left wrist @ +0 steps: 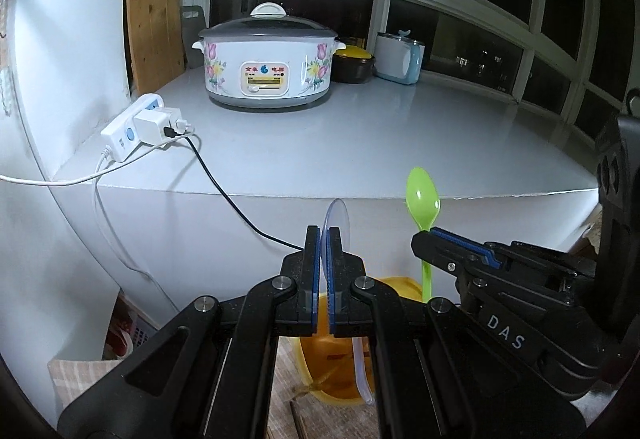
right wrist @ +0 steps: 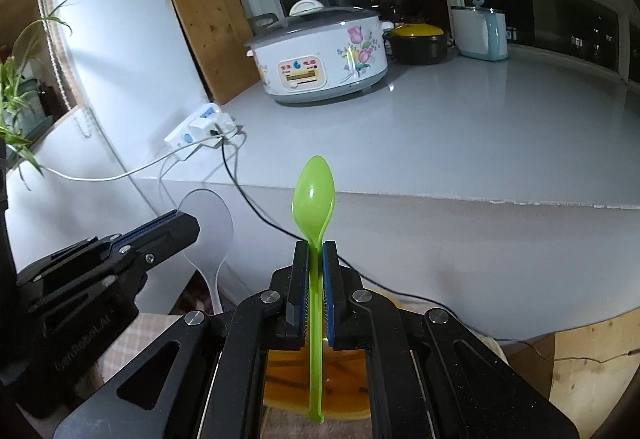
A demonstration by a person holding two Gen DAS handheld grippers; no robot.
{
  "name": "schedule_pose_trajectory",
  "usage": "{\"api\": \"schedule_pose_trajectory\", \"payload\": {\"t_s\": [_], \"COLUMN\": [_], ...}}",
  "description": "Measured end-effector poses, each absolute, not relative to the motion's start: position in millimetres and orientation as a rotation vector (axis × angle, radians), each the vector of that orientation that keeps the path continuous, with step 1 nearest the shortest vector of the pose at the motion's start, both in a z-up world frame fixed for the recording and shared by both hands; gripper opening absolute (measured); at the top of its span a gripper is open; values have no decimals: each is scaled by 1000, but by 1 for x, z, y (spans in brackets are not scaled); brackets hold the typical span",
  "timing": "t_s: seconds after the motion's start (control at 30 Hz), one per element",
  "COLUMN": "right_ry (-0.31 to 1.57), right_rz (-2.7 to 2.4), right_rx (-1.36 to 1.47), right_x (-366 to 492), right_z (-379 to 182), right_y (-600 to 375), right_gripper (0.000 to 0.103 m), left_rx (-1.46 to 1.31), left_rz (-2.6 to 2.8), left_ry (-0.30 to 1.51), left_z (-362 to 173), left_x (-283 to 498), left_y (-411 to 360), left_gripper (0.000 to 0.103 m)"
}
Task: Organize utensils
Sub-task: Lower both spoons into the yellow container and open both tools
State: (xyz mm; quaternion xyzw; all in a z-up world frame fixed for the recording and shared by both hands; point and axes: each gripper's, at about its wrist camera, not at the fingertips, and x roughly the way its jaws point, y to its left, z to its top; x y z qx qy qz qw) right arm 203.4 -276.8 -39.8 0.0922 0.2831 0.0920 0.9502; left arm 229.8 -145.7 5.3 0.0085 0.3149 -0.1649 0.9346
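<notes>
Behind tongs: white counter [left wrist: 360, 143], rice cooker [left wrist: 267, 63], pwr strip [left wrist: 132, 127], kettle [left wrist: 400, 57]

Rice cooker [left wrist: 268, 63] (floral), power strip [left wrist: 132, 127].

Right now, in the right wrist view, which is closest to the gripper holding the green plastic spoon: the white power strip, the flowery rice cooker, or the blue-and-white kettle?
From the right gripper:
1. White power strip, left, near the counter edge.
2. Flowery rice cooker, farther back.
3. Blue-and-white kettle, far right, by the window.
</notes>
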Motion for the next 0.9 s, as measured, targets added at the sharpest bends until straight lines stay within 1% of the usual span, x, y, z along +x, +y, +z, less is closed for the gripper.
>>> {"api": "schedule_pose_trajectory", "payload": {"t_s": [0.37,0.9], "right_ry": [579,616], "right_rz": [146,146], "right_rx": [160,156], "right_x": [215,222], "right_z": [-49,-59], "right_y": [-278,-277], "right_gripper": [5,5], "left_rx": [32,21], "left_rz": [-324,-315], "left_ry": [659,651], "left_z": [-12,-14], "left_x": [234,234], "left_y": [-153,-154], "left_gripper": [0,0]}}
